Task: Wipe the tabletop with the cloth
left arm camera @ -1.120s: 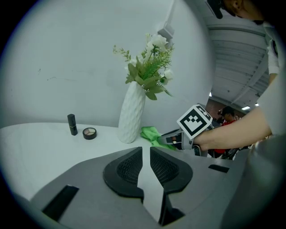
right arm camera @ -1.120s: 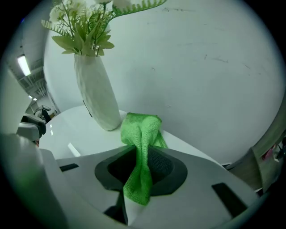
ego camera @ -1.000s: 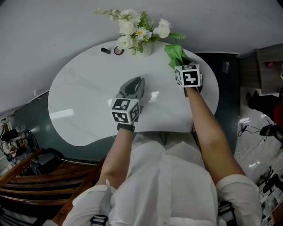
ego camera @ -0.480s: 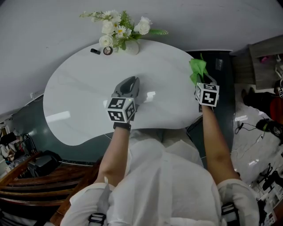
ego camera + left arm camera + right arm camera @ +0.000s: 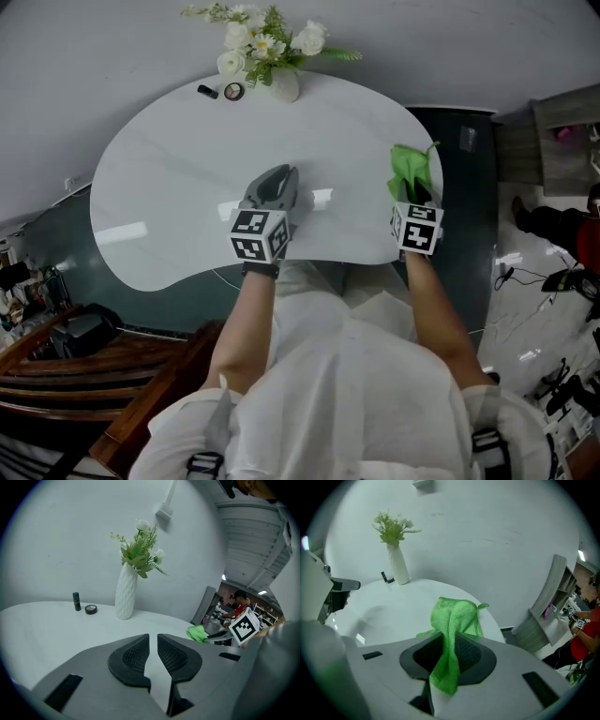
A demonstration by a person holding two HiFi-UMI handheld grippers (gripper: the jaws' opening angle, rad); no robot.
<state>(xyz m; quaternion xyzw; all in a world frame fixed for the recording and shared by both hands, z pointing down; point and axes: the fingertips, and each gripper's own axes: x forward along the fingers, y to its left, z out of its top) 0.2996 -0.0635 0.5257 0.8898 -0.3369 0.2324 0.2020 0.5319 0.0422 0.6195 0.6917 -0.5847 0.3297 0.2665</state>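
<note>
The white rounded tabletop (image 5: pixel 169 178) fills the head view. A green cloth (image 5: pixel 412 172) hangs crumpled over the table's right edge, with my right gripper (image 5: pixel 412 195) shut on it. In the right gripper view the cloth (image 5: pixel 454 616) sticks up between the jaws of that gripper (image 5: pixel 450 641) and droops over them. My left gripper (image 5: pixel 274 185) rests at the table's middle near the front edge. Its jaws (image 5: pixel 153 639) stand almost together with nothing between them. The left gripper view also catches the cloth (image 5: pixel 197 632) off to the right.
A white vase of flowers (image 5: pixel 284 82) stands at the table's back edge, with a small black tube (image 5: pixel 207 91) and a round compact (image 5: pixel 233 91) to its left. Dark floor surrounds the table. A grey cabinet (image 5: pixel 562 141) stands at the right, and wooden furniture (image 5: pixel 84 375) at the lower left.
My right gripper has carried the cloth from beside the vase out past the right edge, then back in and toward me. The left gripper has stayed put.
</note>
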